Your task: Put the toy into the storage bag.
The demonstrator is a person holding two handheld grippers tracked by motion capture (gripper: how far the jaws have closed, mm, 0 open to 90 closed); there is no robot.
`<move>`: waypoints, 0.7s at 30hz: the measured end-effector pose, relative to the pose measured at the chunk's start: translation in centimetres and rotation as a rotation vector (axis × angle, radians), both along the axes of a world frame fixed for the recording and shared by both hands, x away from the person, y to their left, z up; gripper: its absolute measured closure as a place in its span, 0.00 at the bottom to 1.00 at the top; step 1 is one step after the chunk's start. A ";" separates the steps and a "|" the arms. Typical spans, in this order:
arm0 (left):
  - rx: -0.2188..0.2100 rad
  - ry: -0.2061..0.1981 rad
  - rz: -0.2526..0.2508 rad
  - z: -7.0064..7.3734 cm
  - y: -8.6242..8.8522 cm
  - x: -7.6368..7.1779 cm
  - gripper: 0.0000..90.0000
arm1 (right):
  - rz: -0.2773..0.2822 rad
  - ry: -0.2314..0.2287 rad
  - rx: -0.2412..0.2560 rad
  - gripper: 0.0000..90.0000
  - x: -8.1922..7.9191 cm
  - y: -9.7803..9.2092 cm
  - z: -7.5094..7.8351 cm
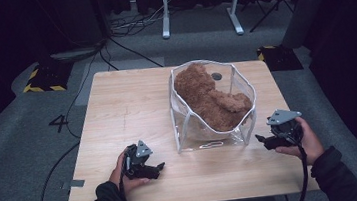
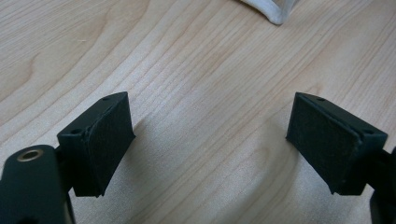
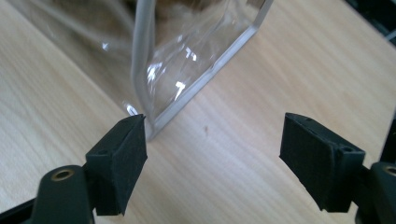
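Right gripper (image 3: pixel 212 154) jaws wide, empty, low over the table (image 1: pixel 118 117); clear bag (image 3: pixel 187 70) corner just beside its left jaw. Left gripper (image 2: pixel 210 140) wide, empty, bag near ahead. Teddy bear (image 1: pixel 211 97) sits inside the bag, mid-table.

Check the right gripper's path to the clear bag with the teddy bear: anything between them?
Nothing visible. The right gripper is open, and bare table lies between its fingers and the near corner of the clear bag. The left finger sits just short of that corner. The teddy bear is inside the bag.
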State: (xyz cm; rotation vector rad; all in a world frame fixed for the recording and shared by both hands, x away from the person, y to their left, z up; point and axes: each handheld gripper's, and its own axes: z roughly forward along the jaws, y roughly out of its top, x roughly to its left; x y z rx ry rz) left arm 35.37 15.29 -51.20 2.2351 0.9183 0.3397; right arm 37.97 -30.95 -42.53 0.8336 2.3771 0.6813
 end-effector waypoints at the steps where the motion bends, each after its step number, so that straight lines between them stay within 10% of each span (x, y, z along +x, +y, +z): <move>1: 0.000 -0.001 -0.001 0.0 0.0 0.0 0.16 | 0.004 0.013 -0.002 0.26 -0.1 -0.1 -0.6; 21: -0.001 -0.001 0.000 0.0 0.0 0.0 0.16 | 0.001 0.107 0.075 0.26 -0.9 -2.9 -5.2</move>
